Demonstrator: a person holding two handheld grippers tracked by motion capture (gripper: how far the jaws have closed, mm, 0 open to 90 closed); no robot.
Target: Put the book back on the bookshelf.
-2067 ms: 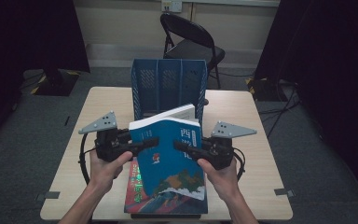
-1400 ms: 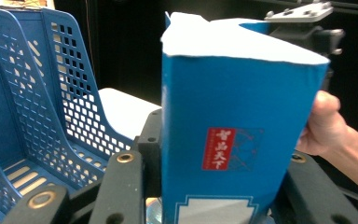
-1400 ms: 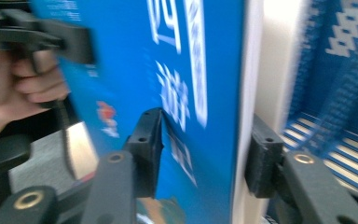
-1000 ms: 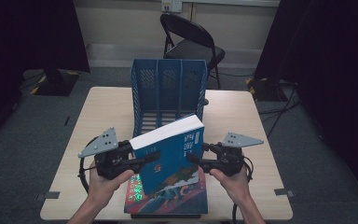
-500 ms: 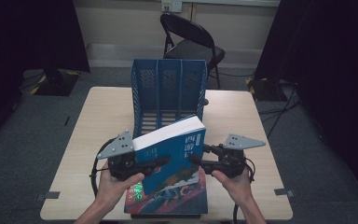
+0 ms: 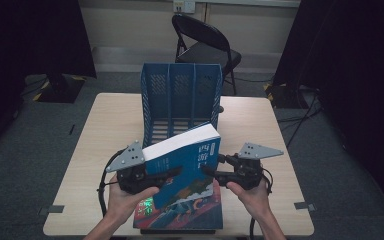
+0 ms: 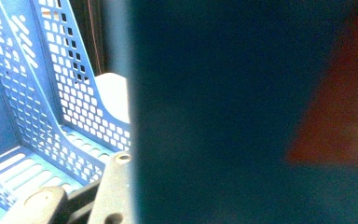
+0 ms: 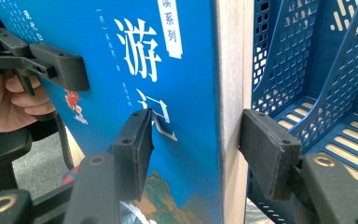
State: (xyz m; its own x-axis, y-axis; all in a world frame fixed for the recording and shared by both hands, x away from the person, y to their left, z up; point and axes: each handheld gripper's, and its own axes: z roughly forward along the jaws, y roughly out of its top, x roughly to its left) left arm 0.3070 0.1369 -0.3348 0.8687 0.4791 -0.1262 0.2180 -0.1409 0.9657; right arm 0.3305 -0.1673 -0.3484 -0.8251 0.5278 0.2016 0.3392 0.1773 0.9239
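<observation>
A blue book (image 6: 190, 160) with a white title hangs tilted over the table, spine end toward me, held from both sides. My left gripper (image 6: 172, 172) grips its left edge, one finger (image 8: 58, 65) lying across the cover; its jaws have just been closing with the book (image 7: 242, 116) between them. My right gripper (image 6: 207, 170) grips the right edge. In the right gripper view the right gripper (image 8: 196, 149) has one pad on the cover (image 8: 121, 56) and the other against the back by the page block.
A blue three-slot file rack (image 6: 180, 95) stands upright just behind the book, its slots (image 8: 317, 70) open toward me. A second colourful book (image 6: 180, 212) lies flat on the wooden table (image 6: 105, 125) below. A black folding chair (image 6: 202, 42) stands beyond the far edge.
The book has come down from nearly upright to a lower, tilted pose. My left gripper has slid rightward along the book's edge; the right one has stayed put.
</observation>
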